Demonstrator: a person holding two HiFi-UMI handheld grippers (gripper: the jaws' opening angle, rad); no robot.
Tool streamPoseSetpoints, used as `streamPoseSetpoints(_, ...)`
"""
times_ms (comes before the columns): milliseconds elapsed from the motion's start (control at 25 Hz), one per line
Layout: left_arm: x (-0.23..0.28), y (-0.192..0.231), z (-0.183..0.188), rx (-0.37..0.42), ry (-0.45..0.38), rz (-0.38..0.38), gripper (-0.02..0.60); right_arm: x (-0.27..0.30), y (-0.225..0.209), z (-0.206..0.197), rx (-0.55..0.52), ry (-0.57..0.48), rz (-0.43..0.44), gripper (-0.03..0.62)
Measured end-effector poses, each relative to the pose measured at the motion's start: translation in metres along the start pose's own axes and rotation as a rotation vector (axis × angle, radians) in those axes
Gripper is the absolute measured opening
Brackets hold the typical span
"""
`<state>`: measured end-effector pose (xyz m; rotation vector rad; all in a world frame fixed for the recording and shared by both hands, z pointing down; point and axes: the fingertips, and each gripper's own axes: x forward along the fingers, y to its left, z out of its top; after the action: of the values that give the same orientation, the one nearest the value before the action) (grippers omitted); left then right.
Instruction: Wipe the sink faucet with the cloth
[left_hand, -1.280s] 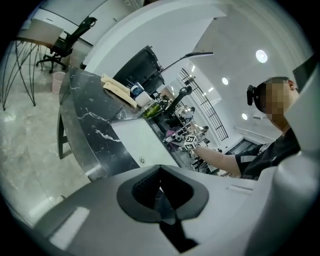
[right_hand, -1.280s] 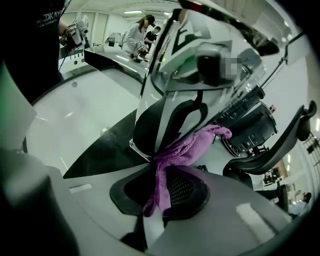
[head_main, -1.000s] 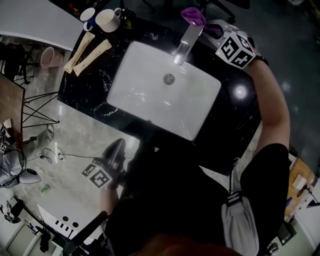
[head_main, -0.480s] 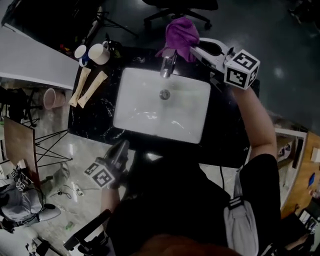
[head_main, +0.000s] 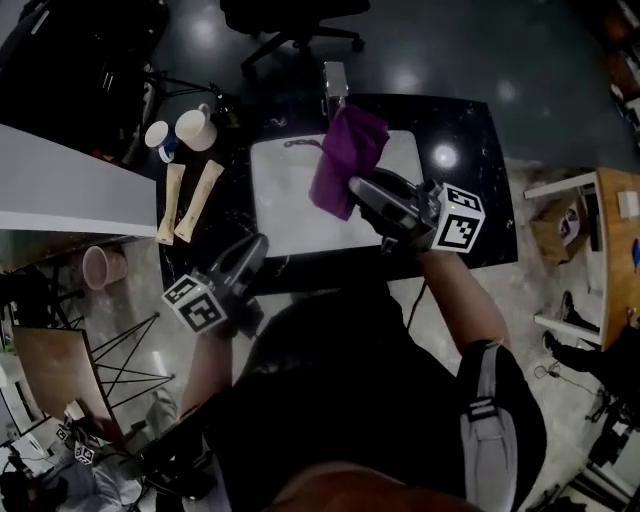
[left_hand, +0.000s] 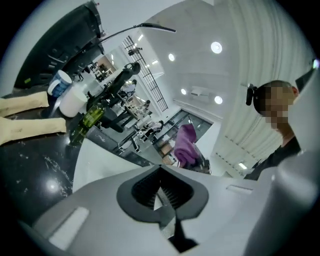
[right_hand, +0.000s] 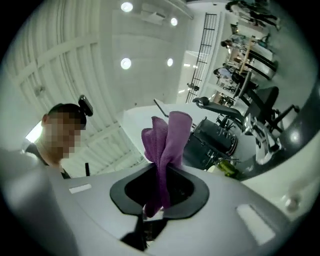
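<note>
The purple cloth (head_main: 345, 160) hangs above the white sink basin (head_main: 285, 205), pinched at its lower end by my right gripper (head_main: 362, 190), which is shut on it. In the right gripper view the cloth (right_hand: 165, 142) stands up out of the closed jaws of that gripper (right_hand: 159, 197). The chrome faucet (head_main: 334, 82) rises at the basin's far edge, apart from the cloth. My left gripper (head_main: 252, 250) is at the counter's near left edge, shut and holding nothing. From the left gripper view the cloth (left_hand: 186, 145) shows beyond the left gripper (left_hand: 161, 192).
Two mugs (head_main: 195, 128) and two tan strips (head_main: 198, 200) lie on the black counter (head_main: 465, 150) left of the basin. A green bottle (left_hand: 90, 117) stands near the mugs. A pink cup (head_main: 98, 266) sits lower left, an office chair (head_main: 290, 25) beyond the counter.
The right gripper has come away from the faucet toward me with the cloth and rolled over. The left gripper has risen to the counter's front edge.
</note>
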<state>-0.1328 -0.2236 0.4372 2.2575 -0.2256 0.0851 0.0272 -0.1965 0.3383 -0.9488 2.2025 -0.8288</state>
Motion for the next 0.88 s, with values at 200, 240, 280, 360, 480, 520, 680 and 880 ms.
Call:
streamPoseSetpoints(200,-0.01,-0.024,0.011,-0.144,0.061,-0.342,0.089,0.011,0.054,-0.089,0.087,-0.027,0.019,0.067)
streamPoseSetpoints(240,-0.011,-0.032,0.01,-0.155,0.085,-0.395,0.103,0.013,0.061,-0.103,0.091,-0.021,0.013,0.067)
streamPoseSetpoints(280,-0.012,-0.04,0.007,-0.16,0.116,-0.441,0.121,0.014,0.066,-0.117,0.093,-0.012,-0.001,0.067)
streamPoseSetpoints(360,-0.014,-0.056,-0.005,-0.164,0.195,-0.522,0.154,0.015,0.072,-0.142,0.088,0.009,-0.044,0.067)
streamPoseSetpoints(480,-0.015,-0.075,-0.032,-0.167,0.321,-0.607,0.163,0.009,0.077,-0.168,0.085,0.003,-0.118,0.067)
streamPoseSetpoints(520,-0.016,-0.079,-0.04,-0.172,0.356,-0.621,0.159,0.005,0.079,-0.173,0.092,-0.008,-0.14,0.067)
streamPoseSetpoints(680,-0.021,-0.091,-0.065,-0.197,0.429,-0.656,0.08,-0.015,0.086,-0.188,0.115,-0.055,-0.198,0.067)
streamPoseSetpoints(880,-0.02,-0.104,-0.084,-0.19,0.45,-0.651,0.058,-0.038,0.097,-0.196,0.123,-0.118,-0.238,0.094)
